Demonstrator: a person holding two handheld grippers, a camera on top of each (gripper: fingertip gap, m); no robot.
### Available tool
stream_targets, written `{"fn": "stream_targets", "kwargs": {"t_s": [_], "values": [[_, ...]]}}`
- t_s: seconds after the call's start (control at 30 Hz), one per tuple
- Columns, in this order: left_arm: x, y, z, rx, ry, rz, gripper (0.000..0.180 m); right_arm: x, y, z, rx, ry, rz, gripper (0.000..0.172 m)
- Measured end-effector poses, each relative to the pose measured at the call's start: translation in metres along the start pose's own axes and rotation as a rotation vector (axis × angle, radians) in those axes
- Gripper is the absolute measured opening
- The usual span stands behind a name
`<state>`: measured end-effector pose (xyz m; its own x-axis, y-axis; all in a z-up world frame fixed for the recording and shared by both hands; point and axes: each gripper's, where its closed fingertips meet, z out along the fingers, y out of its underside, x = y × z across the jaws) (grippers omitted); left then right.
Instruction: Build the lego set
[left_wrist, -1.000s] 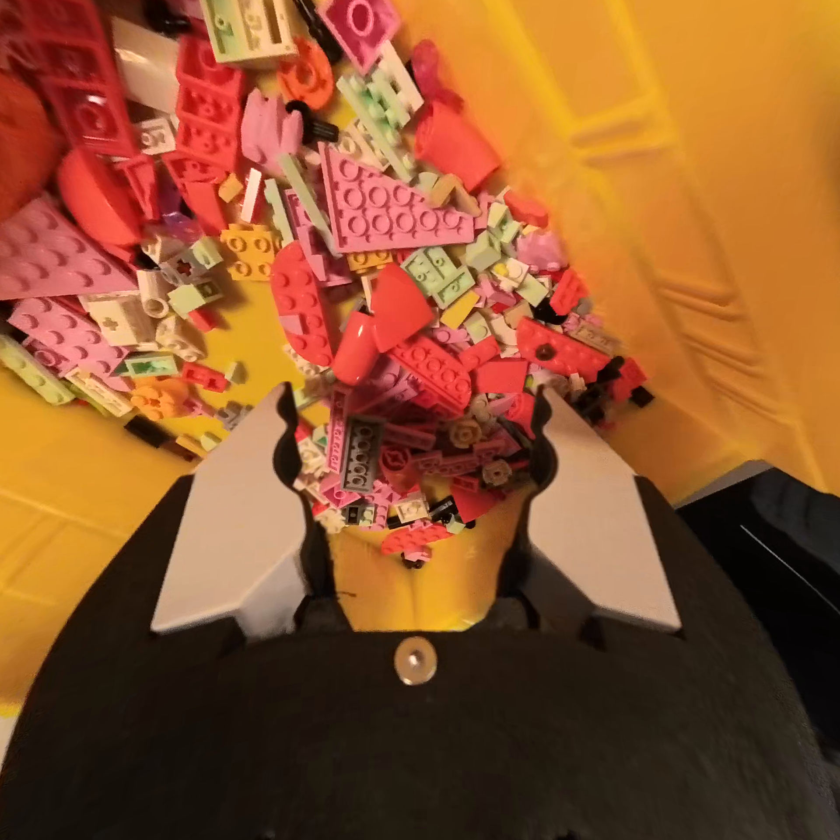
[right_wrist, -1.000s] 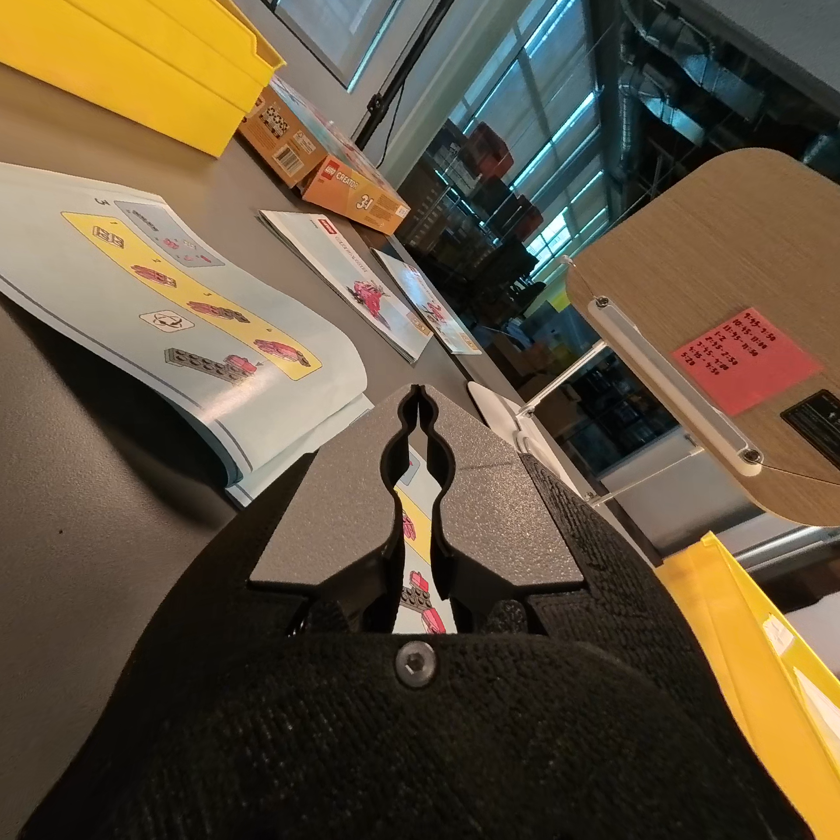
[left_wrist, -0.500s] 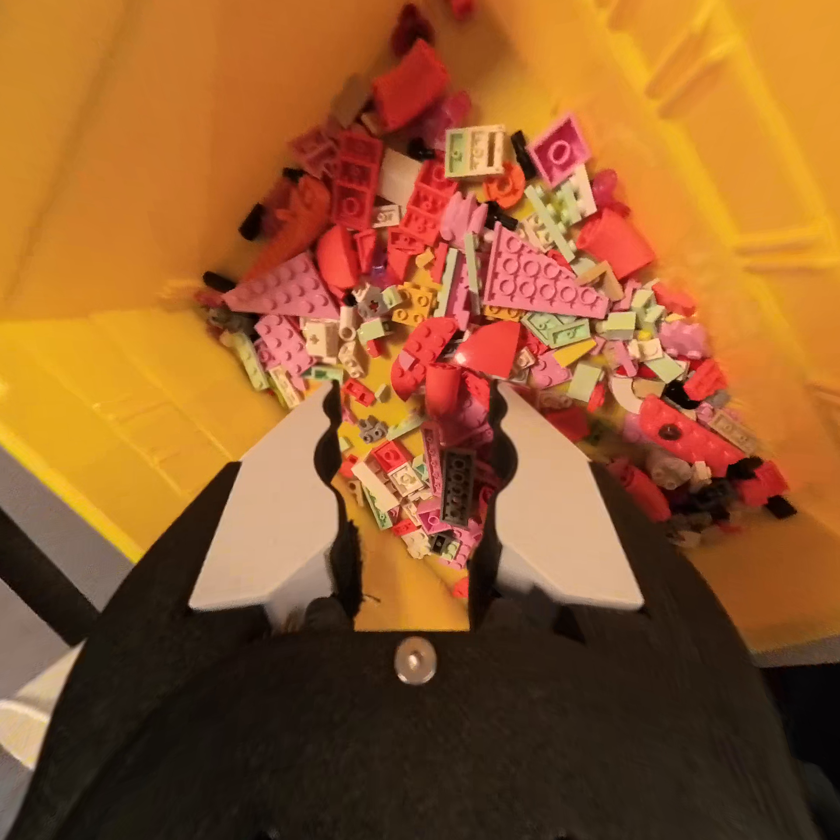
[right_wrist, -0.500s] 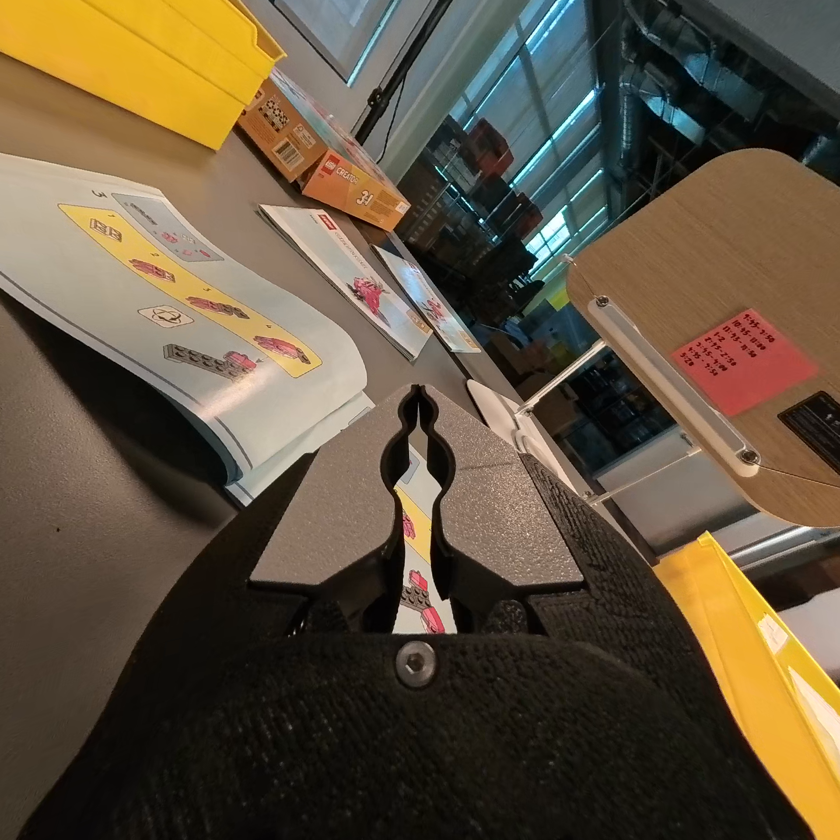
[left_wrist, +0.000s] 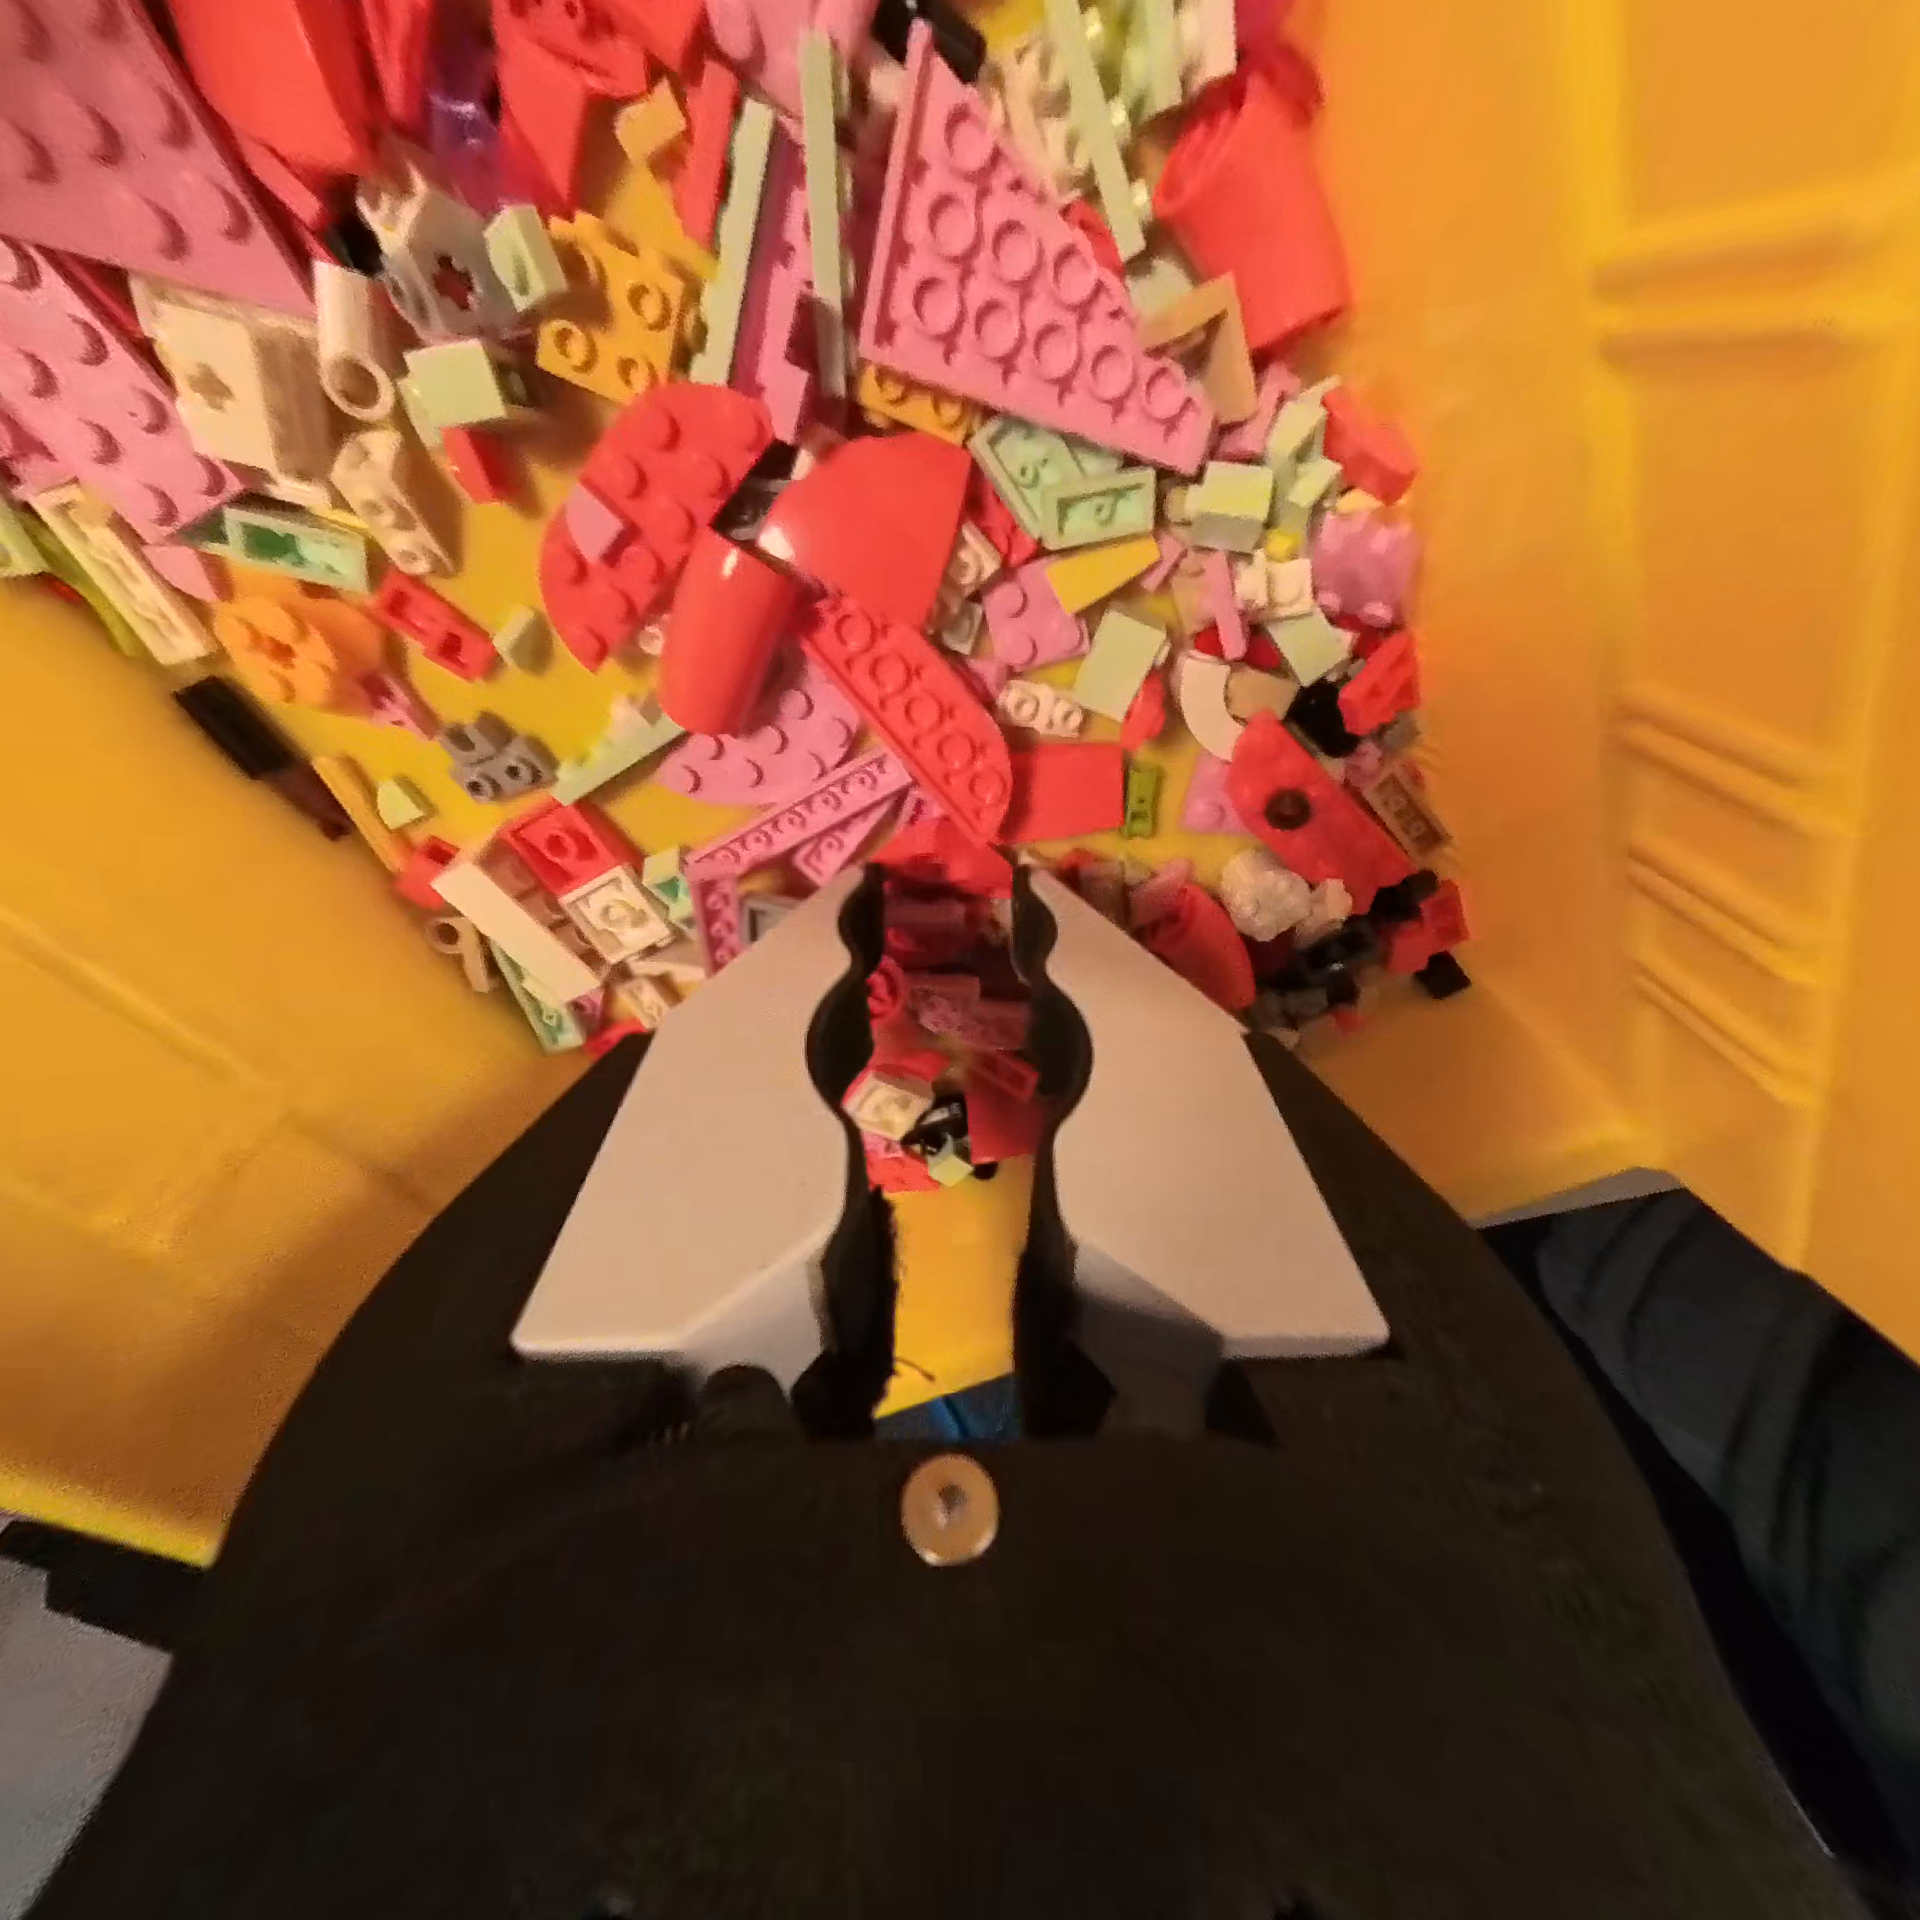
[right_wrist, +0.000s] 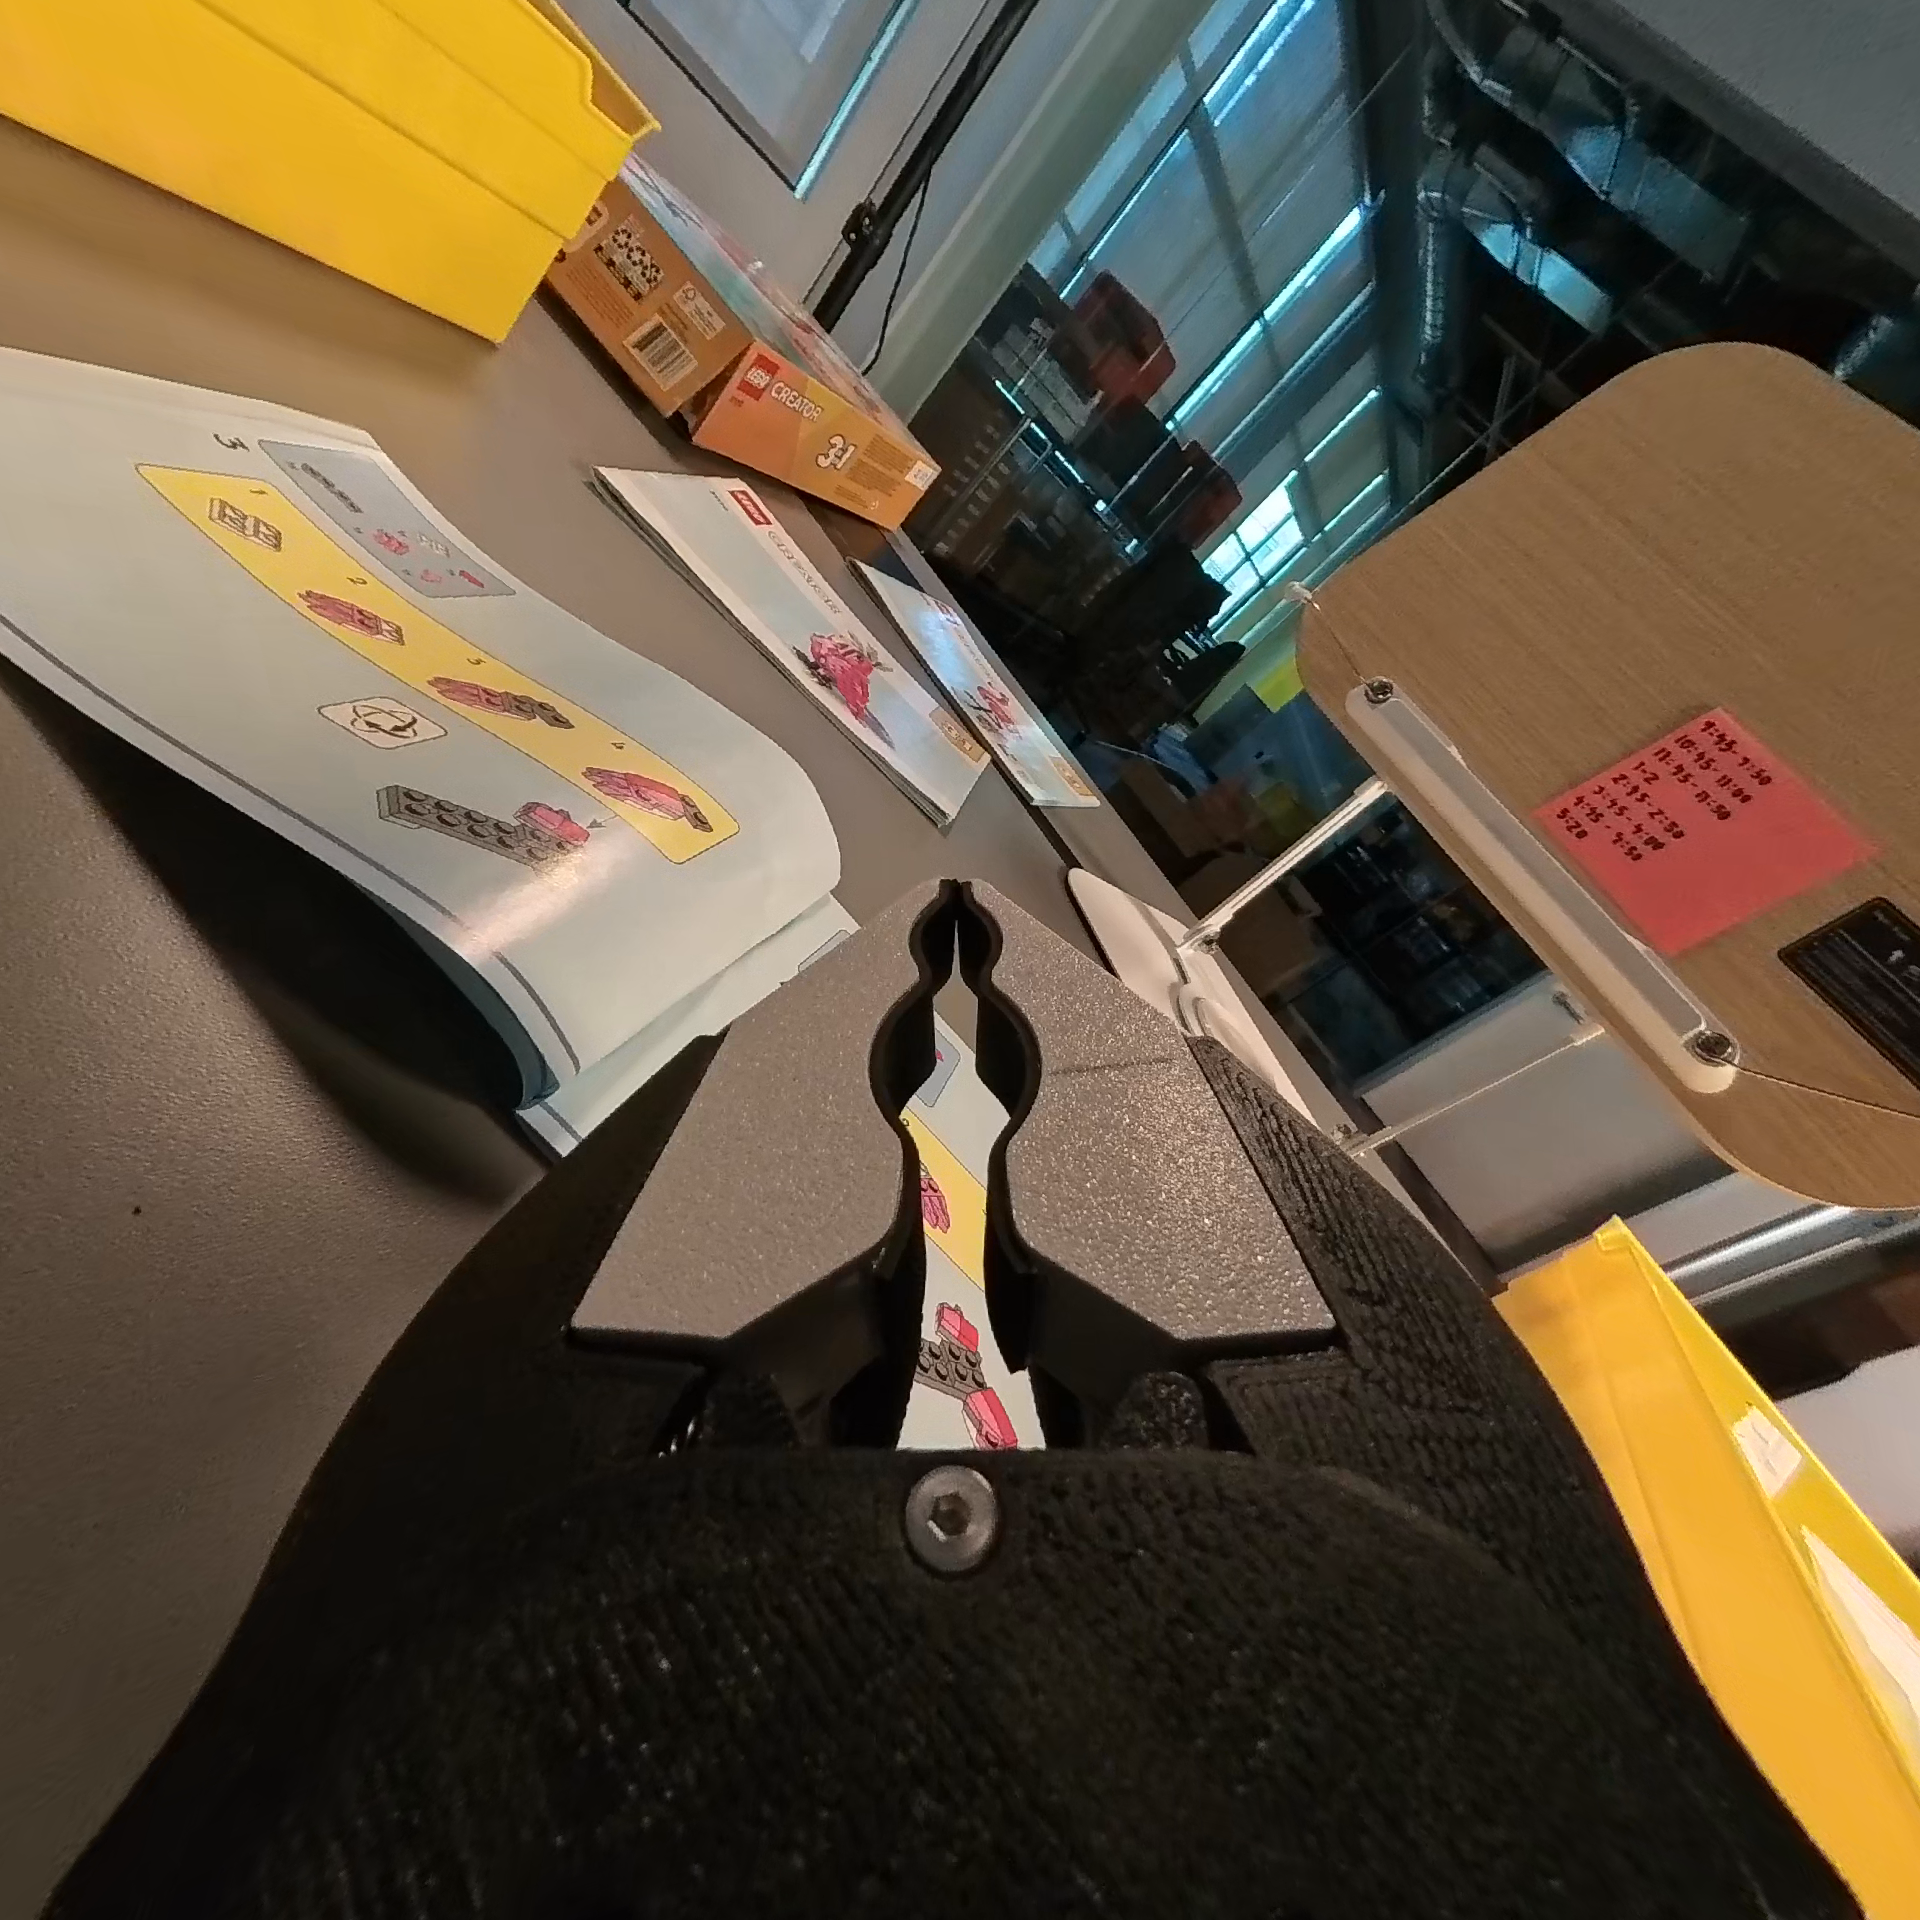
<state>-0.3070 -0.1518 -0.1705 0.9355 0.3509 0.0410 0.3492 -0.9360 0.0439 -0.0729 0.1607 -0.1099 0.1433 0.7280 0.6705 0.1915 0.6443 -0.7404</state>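
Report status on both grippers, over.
Left gripper narrowed, tips in the heap of red and pink toy bricks inside the yellow plastic bin; grasp unclear. Right gripper shut, empty, above the open instruction booklet.

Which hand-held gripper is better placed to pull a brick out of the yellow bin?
Left, probably. The left hand-held gripper is inside the yellow bin, its jaws partly open over the pile of bricks. The right hand-held gripper is shut over the open instruction booklet on the table.

Heaped bricks (left_wrist: 894, 540) in yellow bin (left_wrist: 1662, 520)
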Motion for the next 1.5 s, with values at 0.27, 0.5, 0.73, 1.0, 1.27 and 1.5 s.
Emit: {"fn": "stream_targets", "kwargs": {"t_s": [0.27, 0.5, 0.73, 1.0, 1.27, 1.5], "values": [[0.034, 0.018, -0.015, 0.059, 0.046, 0.031, 0.042, 0.001, -0.001, 0.0, 0.004, 0.007, 0.006, 0.0], [0.055, 0.03, -0.001, 0.002, 0.088, 0.021, 0.04, 0.004, -0.003, -0.002, 0.015, 0.022, 0.025, 0.0], [0.017, 0.023, 0.008, -0.046, -0.08, 0.038, 0.003, 0.003, -0.003, -0.002, 0.013, 0.017, 0.021, 0.0], [-0.014, -0.017, -0.015, 0.209, -0.071, -0.051, 0.0, 0.002, -0.003, -0.001, 0.013, 0.01, 0.016, 0.0], [-0.031, -0.011, -0.014, 0.163, -0.062, -0.093, 0.036, 0.001, -0.002, -0.001, 0.011, 0.005, 0.011, 0.0], [-0.03, -0.008, -0.003, 0.139, 0.021, -0.134, 0.065, 0.0, -0.002, 0.0, 0.01, 0.0, 0.004, 0.0]]}}
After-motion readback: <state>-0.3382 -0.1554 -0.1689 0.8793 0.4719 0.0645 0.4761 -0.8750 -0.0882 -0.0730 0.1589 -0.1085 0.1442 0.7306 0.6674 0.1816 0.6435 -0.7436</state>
